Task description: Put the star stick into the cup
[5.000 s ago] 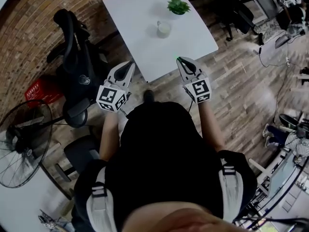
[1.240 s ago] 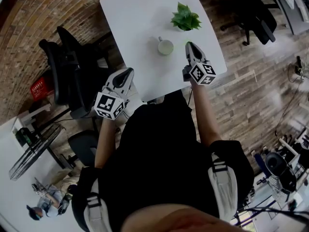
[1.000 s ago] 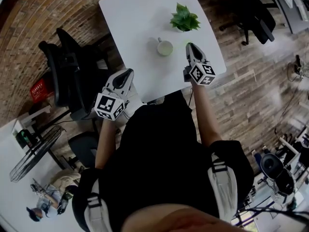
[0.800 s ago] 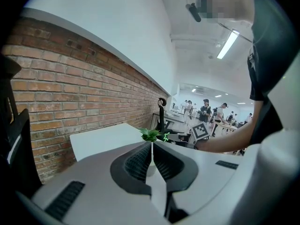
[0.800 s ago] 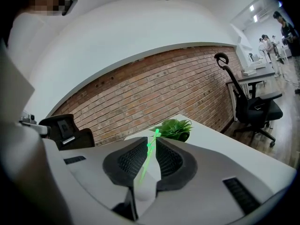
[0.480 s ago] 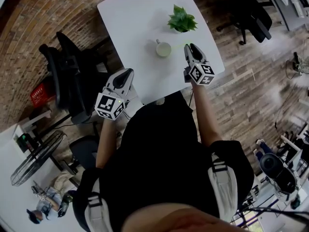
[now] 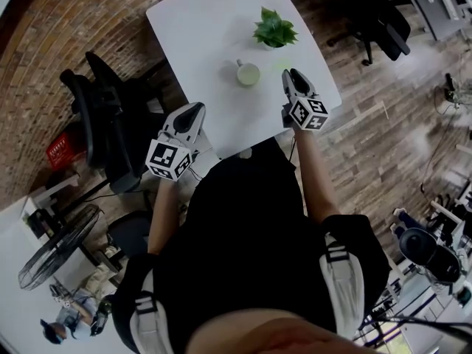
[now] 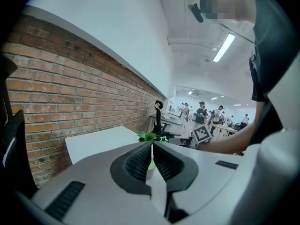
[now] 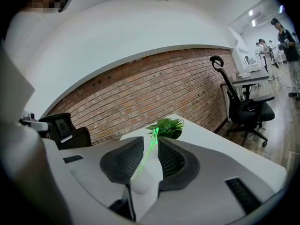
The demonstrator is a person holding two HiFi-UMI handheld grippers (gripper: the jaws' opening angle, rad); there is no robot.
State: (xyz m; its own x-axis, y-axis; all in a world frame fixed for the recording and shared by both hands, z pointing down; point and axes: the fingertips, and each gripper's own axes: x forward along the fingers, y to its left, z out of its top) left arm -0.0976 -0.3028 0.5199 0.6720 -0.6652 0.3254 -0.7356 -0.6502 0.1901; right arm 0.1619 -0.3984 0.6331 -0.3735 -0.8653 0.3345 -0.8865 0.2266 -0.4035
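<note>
Right gripper (image 9: pixel 151 142) has the stick (image 9: pixel 148 151) pinched. Its jaws are closed down to the shaft's thickness, and the green shaft runs out past the tips toward the plant (image 9: pixel 165 125). The star end (image 8: pixel 163 138) shows from the left gripper view, just beside the leaves. Left gripper (image 8: pixel 152 144) holds nothing, jaws all but together with only a slit between them. It hangs off the near edge of the table (image 7: pixel 199 28), well apart from the cup (image 7: pixel 248 73). In the head view the right gripper sits over the table just right of the cup, plant beyond it, and the stick is not yet in the cup. My read of the step: carry across and insert. To do it well I'd slide the right gripper left until the free end is over the cup mouth, then tip the gripper so the stick points down. I'd lower the end below the rim before opening at all. The stick looks thin and light, so a high release likely bounces off the rim. I'd stay clear of the leaves and not let a jaw knock the cup, which looks easy to tip. The left gripper could steady the cup, though that's probably not needed.
</note>
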